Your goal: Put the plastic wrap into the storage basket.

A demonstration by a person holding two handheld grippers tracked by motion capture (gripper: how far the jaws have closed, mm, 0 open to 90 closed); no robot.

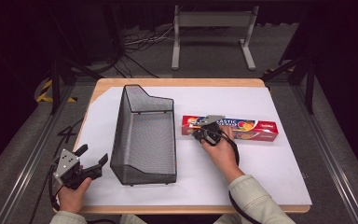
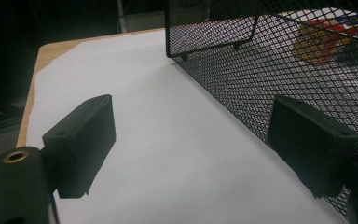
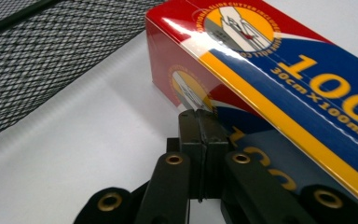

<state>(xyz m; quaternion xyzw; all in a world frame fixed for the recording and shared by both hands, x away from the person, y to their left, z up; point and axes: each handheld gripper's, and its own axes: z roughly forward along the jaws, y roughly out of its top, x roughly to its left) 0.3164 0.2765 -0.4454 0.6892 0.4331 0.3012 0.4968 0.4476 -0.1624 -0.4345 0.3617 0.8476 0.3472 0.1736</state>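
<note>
The right gripper, its 2 jaws pressed together (nothing between them), is nudging the plastic-wrap box lying right of the mesh basket; the next move likely calls for opening to grasp it. The left gripper is waiting spread.

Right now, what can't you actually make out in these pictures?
- Plastic wrap box: in the high view the right gripper and hand cover its left end; its small print is too small there.
- In the left gripper view the mesh basket veils the box.
- In the right gripper view the box's far end is cut off.
</note>
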